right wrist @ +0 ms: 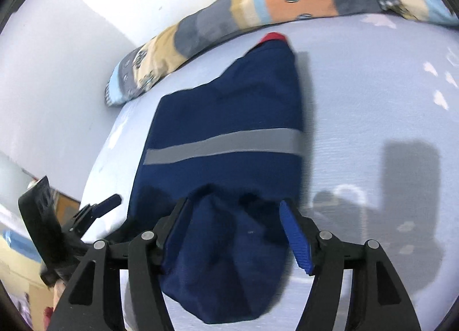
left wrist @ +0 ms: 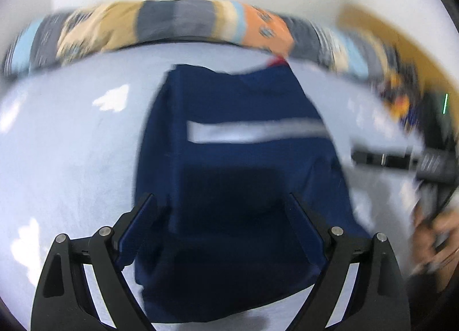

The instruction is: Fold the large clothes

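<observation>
A navy blue garment (left wrist: 229,176) with a grey reflective stripe (left wrist: 252,131) lies folded into a long narrow shape on the pale blue bed sheet (left wrist: 71,158). A red bit shows at its far end (right wrist: 274,36). My left gripper (left wrist: 221,201) is open, its fingers straddling the near end of the garment from above. My right gripper (right wrist: 233,207) is open over the same garment (right wrist: 229,135), with cloth bunched between its blue pads (right wrist: 295,239). The left wrist view is blurred.
A patchwork pillow (left wrist: 172,23) in grey, tan and orange lies along the far edge of the bed by the white wall; it also shows in the right wrist view (right wrist: 258,3). The other hand-held gripper (right wrist: 94,210) sits left of the garment. Wooden furniture (left wrist: 401,41) stands at the right.
</observation>
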{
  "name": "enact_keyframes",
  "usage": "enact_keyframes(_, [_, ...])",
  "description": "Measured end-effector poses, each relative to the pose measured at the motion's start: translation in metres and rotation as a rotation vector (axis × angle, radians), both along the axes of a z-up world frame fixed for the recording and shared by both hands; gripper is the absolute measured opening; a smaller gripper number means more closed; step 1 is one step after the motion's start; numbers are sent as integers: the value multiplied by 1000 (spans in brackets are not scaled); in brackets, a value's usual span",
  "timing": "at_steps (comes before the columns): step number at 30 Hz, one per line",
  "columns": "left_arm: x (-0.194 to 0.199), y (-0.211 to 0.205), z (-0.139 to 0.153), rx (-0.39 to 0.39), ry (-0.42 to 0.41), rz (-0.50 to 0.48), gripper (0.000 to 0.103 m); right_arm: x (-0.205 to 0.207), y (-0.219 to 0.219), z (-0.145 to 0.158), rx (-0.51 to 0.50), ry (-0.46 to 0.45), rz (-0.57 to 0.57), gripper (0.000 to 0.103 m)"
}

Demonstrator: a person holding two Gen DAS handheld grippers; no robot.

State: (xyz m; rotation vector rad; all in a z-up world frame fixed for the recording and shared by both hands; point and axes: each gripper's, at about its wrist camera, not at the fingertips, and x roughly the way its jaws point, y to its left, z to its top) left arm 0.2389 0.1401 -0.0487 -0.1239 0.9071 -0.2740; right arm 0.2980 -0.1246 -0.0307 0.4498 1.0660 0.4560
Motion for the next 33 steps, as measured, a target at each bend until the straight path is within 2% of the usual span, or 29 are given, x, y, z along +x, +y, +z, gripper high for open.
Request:
enact_keyframes(3, [14,53,-5,-232,77,114,92,1,-11,-12,34,42,-19,68])
enact_keyframes(7, [25,99,-41,-557,220,186,92,5,-14,-32,97,113,-4,69])
enact_keyframes(9, [29,107,-57,-636,273,187,92,7,-14,-37,106,126,-2,69])
enact_keyframes(14, [40,106,-87,-683,331,163,92,13,-12,-47,101,139,-5,70])
enact_keyframes(18, [50,109,-89,-757,322,124,92,13,-11,-55,115,146,2,71])
enact_keyframes(21, [58,108,-92,-819,331,101,92,19,-10,-58,154,140,13,76])
enact_keyframes(23, [61,107,-94,-817,337,95,92,24,-8,-62,196,132,20,81])
enact_keyframes(27, [69,102,-94,-842,330,70,96,39,1,-70,289,115,57,83])
enact_keyframes(30, [71,98,-93,-847,324,59,103,48,11,-71,289,92,85,91])
enact_keyframes(33, [78,90,-92,-829,331,54,103,55,24,-67,266,72,110,95])
